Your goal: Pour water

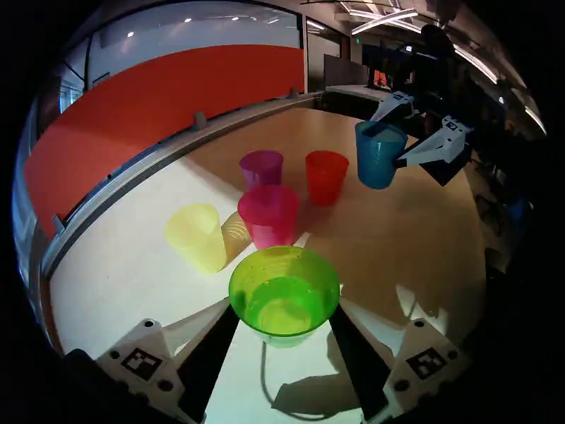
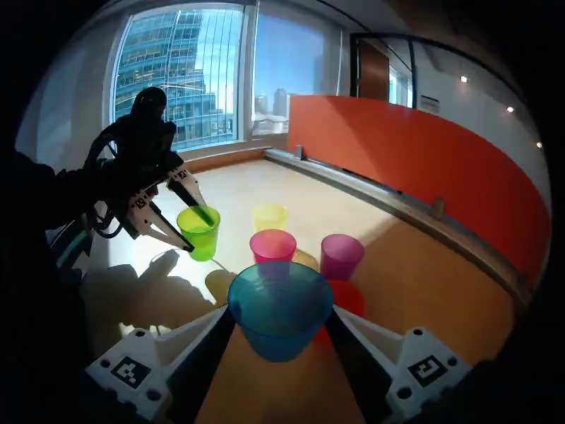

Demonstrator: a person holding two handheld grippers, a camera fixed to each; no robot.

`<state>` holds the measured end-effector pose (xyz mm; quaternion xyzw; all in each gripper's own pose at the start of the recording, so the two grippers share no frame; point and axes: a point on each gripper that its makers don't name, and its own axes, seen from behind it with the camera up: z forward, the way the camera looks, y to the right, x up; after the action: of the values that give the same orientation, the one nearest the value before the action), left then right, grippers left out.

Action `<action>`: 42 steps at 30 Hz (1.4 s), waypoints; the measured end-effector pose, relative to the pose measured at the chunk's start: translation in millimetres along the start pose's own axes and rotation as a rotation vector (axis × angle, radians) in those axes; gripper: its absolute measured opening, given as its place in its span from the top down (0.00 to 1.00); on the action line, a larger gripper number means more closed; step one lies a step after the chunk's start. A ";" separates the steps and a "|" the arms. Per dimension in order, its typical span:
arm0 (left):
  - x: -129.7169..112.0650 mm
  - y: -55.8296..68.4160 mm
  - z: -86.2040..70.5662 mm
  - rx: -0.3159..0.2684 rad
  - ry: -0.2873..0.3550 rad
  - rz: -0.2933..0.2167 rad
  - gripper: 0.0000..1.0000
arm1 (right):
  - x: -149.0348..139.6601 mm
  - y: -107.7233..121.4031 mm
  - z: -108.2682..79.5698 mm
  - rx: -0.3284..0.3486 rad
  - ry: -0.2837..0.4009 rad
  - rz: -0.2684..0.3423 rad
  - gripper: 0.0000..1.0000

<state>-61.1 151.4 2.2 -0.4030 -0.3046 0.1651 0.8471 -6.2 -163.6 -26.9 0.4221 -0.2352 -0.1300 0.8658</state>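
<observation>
Left gripper (image 1: pixel 282 312): its fingers are clenched on the green cup (image 1: pixel 284 293), one on each side of the wall just below the rim; the cup stays level that way.
Green cup: upright and lifted off the table (image 1: pixel 395 240); a pale sheet low inside looks like water, so this is probably the cup to pour from.
Right gripper (image 2: pixel 280 319): its fingers are clamped on the blue cup (image 2: pixel 279 307), again from both sides under the rim.
Blue cup: upright, mouth open to the top, held in the air on the far side of the group of cups; whether it holds water cannot be told.
Gap: the two held cups are well apart, with the standing cups between them; neither is tilted, so pouring does not seem to have begun.
Standing cups: a yellow cup (image 1: pixel 198 237), a pink cup (image 1: pixel 268 214), a purple cup (image 1: pixel 261 168) and a red cup (image 1: pixel 326 177) stand close together on the table; none is gripped.
Next, as a guess: one held cup must be brought over the other's rim before tipping; moving across the cluster risks knocking a standing cup.
Risk: the thin cup walls may flex under the grip.
</observation>
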 end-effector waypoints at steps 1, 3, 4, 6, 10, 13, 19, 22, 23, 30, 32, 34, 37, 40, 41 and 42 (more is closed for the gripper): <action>-1.1 0.4 1.6 -0.004 -0.005 0.001 0.17 | -0.8 -0.1 0.6 0.001 -0.001 0.001 0.09; -3.0 1.0 4.3 -0.010 -0.014 0.002 0.16 | -2.3 -0.3 1.5 0.003 -0.004 0.002 0.09; -4.2 1.0 5.5 -0.013 -0.018 0.003 0.16 | -3.4 -0.4 1.8 0.004 -0.006 0.002 0.09; -6.3 1.1 7.7 -0.018 -0.025 0.004 0.16 | -5.2 -0.6 2.3 0.005 -0.010 0.001 0.09; -10.1 1.2 12.0 -0.025 -0.033 0.002 0.16 | -7.1 -0.7 3.1 0.005 -0.014 -0.004 0.09; -12.8 0.9 15.0 -0.028 -0.037 -0.002 0.16 | -7.1 -1.8 3.6 0.009 -0.013 -0.001 0.09; -17.9 0.5 18.9 -0.029 -0.043 -0.008 0.16 | -7.5 -2.3 5.5 0.010 -0.009 0.011 0.09; -20.1 0.8 19.8 -0.031 -0.046 -0.009 0.16 | -9.2 -1.4 7.3 0.008 -0.007 0.019 0.09; -20.9 1.0 20.0 -0.032 -0.047 -0.009 0.16 | -10.0 -1.2 7.9 0.007 -0.007 0.022 0.09; -23.1 -0.2 19.9 -0.036 -0.043 -0.024 0.16 | -19.3 -2.8 9.9 0.008 -0.020 0.025 0.09; -24.1 -0.4 19.3 -0.037 -0.042 -0.026 0.16 | -22.2 -3.9 10.2 0.009 -0.025 0.023 0.09; -25.4 -0.7 18.7 -0.036 -0.043 -0.029 0.16 | -25.1 -4.7 10.5 0.009 -0.029 0.020 0.09; -27.3 -1.3 17.9 -0.035 -0.042 -0.035 0.16 | -29.1 -6.1 11.1 0.008 -0.036 0.016 0.09; -28.9 -1.7 17.1 -0.036 -0.038 -0.042 0.16 | -32.3 -8.5 11.7 0.010 -0.042 0.013 0.09; -29.4 -1.6 16.9 -0.038 -0.036 -0.044 0.16 | -33.2 -9.4 11.8 0.011 -0.043 0.012 0.09; -29.8 -1.6 16.6 -0.038 -0.035 -0.046 0.16 | -33.8 -10.1 11.8 0.011 -0.044 0.011 0.09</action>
<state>-94.4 144.4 0.1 -0.4093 -0.3315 0.1468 0.8373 -41.5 -163.3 -38.7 0.4227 -0.2573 -0.1333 0.8587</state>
